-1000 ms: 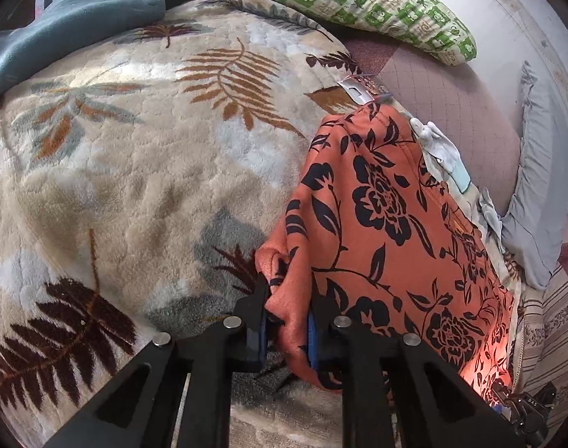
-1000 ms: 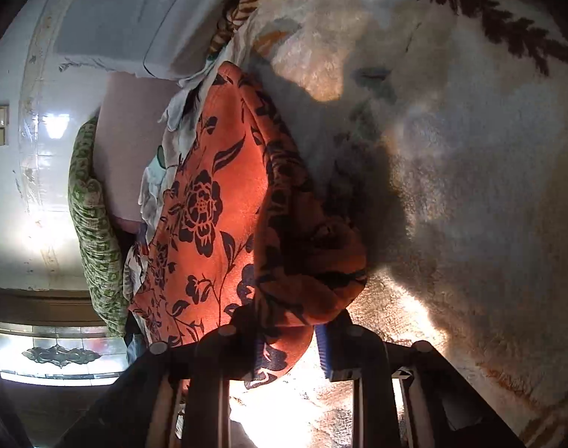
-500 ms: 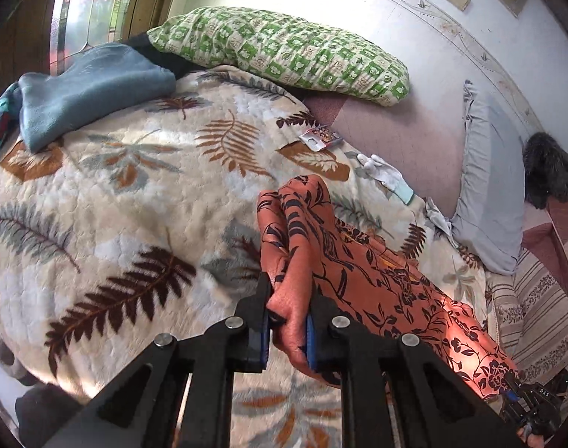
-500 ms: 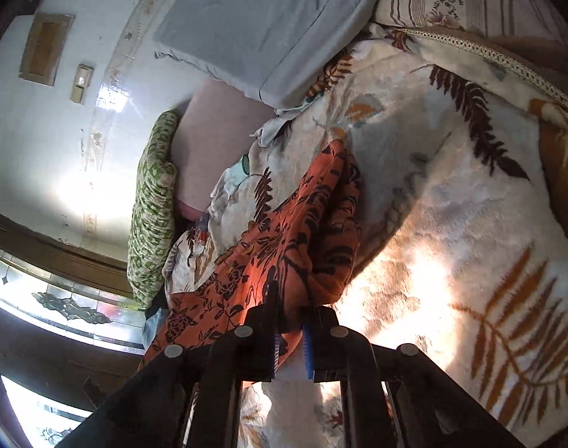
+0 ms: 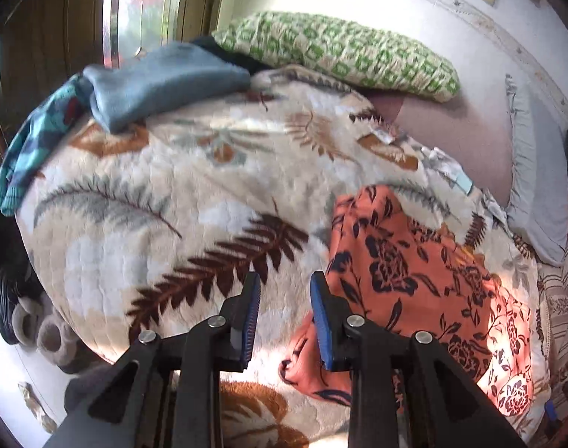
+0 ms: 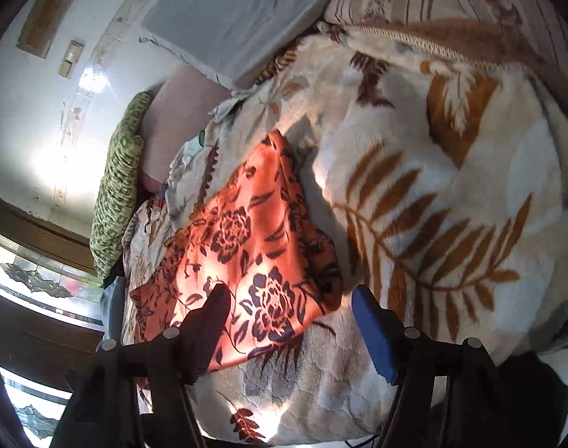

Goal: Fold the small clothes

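Note:
An orange garment with a black flower print (image 5: pixel 414 283) lies spread flat on the leaf-patterned blanket (image 5: pixel 171 201). It also shows in the right wrist view (image 6: pixel 246 254). My left gripper (image 5: pixel 285 291) is open and empty, raised above the blanket just left of the garment's near edge. My right gripper (image 6: pixel 289 298) is open wide and empty, above the garment's near corner. Neither gripper touches the cloth.
A folded blue cloth (image 5: pixel 160 78) and a teal patterned cloth (image 5: pixel 37 142) lie at the bed's far left. A green checked pillow (image 5: pixel 336 52) and a grey pillow (image 5: pixel 537 186) lie by the wall. Slippers (image 5: pixel 33 328) sit on the floor at the left.
Both grippers were shut on the orange garment and holding it up. They have opened and let it go, and it now lies flat on the blanket. Both grippers have drawn back.

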